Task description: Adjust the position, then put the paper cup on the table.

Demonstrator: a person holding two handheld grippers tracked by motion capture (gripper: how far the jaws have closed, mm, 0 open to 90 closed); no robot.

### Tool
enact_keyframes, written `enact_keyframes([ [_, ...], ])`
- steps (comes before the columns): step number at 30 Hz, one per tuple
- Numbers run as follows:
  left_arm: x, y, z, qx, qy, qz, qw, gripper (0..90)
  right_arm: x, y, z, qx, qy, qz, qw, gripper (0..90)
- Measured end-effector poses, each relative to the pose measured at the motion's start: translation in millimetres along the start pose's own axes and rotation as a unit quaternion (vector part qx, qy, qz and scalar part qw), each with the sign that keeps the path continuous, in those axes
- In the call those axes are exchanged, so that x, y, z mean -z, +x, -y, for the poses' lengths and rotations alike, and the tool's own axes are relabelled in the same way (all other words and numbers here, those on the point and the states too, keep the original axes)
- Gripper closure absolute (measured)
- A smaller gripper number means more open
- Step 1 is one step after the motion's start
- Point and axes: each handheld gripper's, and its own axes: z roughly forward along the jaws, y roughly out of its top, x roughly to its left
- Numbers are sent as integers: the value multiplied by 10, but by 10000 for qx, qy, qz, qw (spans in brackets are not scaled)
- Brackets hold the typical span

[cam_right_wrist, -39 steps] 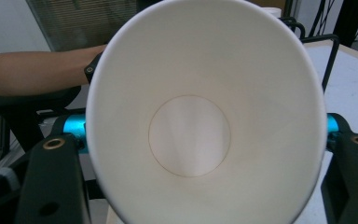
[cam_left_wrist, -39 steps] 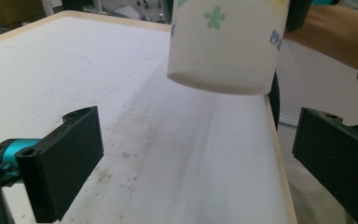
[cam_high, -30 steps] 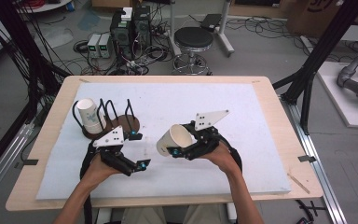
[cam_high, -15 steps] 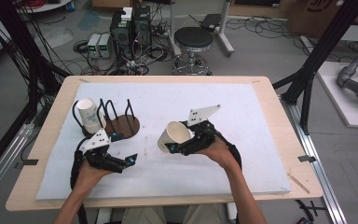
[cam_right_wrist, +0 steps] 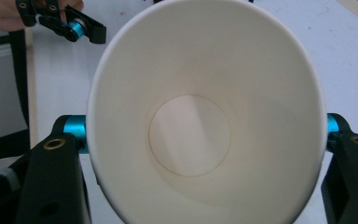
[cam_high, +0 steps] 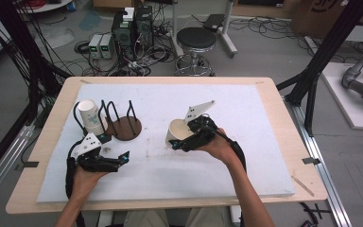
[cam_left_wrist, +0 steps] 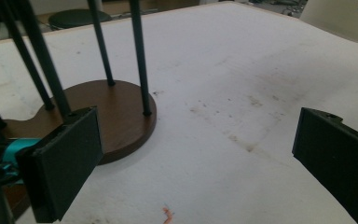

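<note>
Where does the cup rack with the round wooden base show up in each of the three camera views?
High view: the rack stands left of centre on the white mat, a cup on its left prongs.
Left gripper view: upper left, base and black prongs just past the left jaw.
Right gripper view: I cannot make it out; the held cup is in front.
Shared landmark: the left gripper, also at top left in the right gripper view.

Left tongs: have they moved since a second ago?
Yes. In the high view the left tongs have drawn back toward the table's near edge and the left, away from the rack's round wooden base.
</note>
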Motion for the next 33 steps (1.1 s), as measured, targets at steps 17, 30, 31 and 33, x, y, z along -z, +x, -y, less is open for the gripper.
enact_keyframes([
  [17, 36, 101, 124, 196, -62, -363, 9991, 17, -121, -72, -84, -34, 519, 218, 9984, 298],
  [30, 61, 118, 157, 262, -166, -434, 9986, 18, -105, -106, -79, -68, 463, 250, 9986, 298],
  [31, 61, 116, 157, 261, -169, -436, 9986, 18, -107, -109, -78, -65, 470, 248, 9986, 298],
  [33, 66, 115, 160, 273, -202, -469, 9983, 18, -110, -110, -79, -95, 462, 265, 9985, 298],
])
